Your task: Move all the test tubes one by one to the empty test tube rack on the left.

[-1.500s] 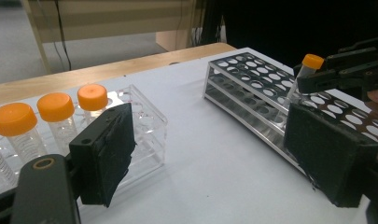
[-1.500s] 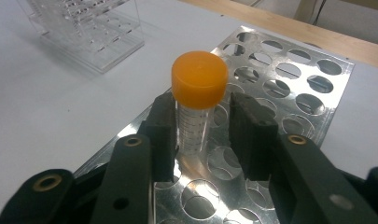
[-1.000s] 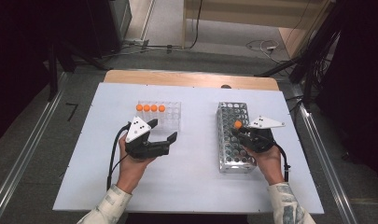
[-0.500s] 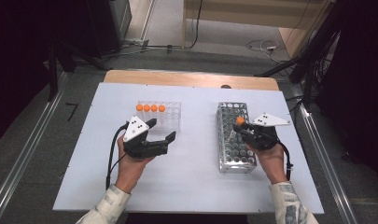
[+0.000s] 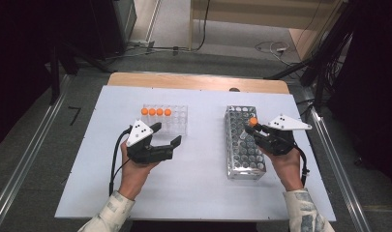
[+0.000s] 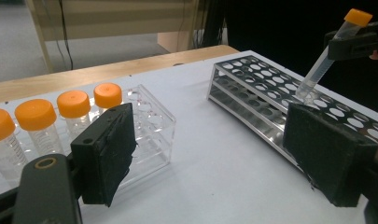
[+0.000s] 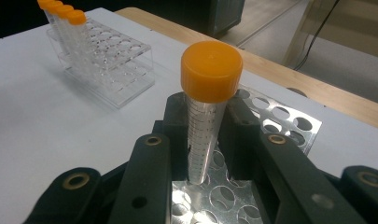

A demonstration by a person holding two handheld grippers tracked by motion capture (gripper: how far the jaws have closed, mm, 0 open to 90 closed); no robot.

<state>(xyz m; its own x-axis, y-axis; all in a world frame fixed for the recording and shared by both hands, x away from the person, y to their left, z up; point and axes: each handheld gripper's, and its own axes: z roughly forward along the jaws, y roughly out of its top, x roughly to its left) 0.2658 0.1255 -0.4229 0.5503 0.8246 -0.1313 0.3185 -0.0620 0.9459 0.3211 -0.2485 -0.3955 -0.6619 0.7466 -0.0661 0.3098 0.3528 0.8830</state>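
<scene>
My right gripper (image 5: 257, 133) is shut on a clear tube with an orange cap (image 5: 251, 123). It holds the tube tilted over the metal rack (image 5: 236, 164), the tip at the rack's top plate (image 6: 252, 88). In the right gripper view the tube (image 7: 204, 126) stands between the two jaws, cap above them. The left gripper view shows the same tube (image 6: 324, 60) leaning over the holes. My left gripper (image 5: 167, 135) is open and holds nothing, just in front of the clear plastic rack (image 5: 178, 126). That rack carries several orange-capped tubes (image 5: 155, 112).
The two racks sit on a white board (image 5: 198, 193), with a wooden table edge (image 5: 193, 81) behind it. The metal rack's holes (image 7: 280, 116) look unfilled. Cables (image 5: 117, 159) trail from both grippers. Dark floor and metal rails flank the table.
My right gripper has carried the tube slightly right and away from me over the metal rack. The left gripper has hardly moved and stays open.
</scene>
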